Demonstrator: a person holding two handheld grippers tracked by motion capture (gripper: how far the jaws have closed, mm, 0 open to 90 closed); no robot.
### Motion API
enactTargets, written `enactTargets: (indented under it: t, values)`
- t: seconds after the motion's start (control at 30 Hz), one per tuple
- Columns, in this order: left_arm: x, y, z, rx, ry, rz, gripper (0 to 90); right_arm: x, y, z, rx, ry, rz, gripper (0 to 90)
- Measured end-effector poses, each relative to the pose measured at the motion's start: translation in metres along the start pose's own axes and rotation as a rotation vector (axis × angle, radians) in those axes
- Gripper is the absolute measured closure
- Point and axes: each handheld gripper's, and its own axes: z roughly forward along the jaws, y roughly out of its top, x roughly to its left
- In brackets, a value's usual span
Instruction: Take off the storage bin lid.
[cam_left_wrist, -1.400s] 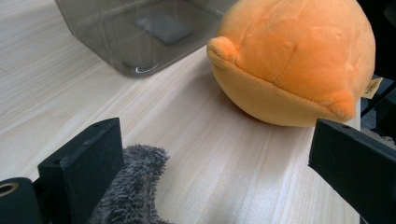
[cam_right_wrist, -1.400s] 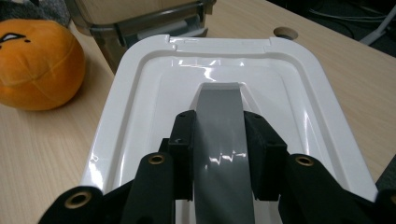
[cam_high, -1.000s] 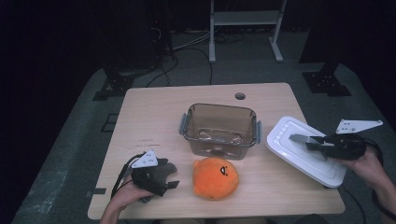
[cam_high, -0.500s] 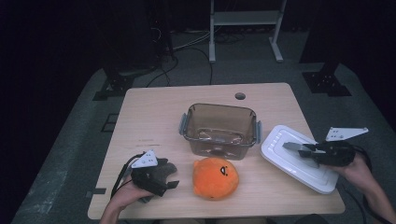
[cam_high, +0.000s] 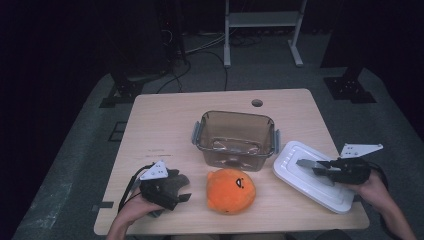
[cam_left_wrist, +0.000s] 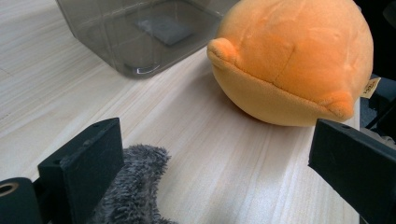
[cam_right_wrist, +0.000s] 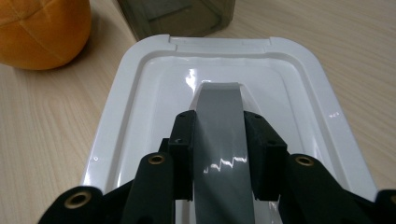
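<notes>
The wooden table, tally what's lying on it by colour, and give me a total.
Orange: 1, the round orange plush toy
White: 1, the flat white plastic lid with a grey handle
Smoky clear: 1, the rectangular transparent plastic container
Grey: 1, the fuzzy grey plush piece by the left tongs
Total: 4

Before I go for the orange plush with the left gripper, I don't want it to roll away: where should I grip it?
Probably across its rounded middle, from above. The plush is a soft ball lying on its flat seamed underside beside the tub, so its sides give the jaws something to squeeze. The left gripper already stands open, low at its left, on a grey furry thing.
</notes>
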Motion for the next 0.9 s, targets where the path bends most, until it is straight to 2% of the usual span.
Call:
enactTargets:
  t: [0.9]
  values:
    - [-0.001, 0.001, 0.000, 0.002, -0.003, 0.002, 2.4, 0.008, -0.019, 0.011, -0.019, -0.013, 0.023, 65.3]
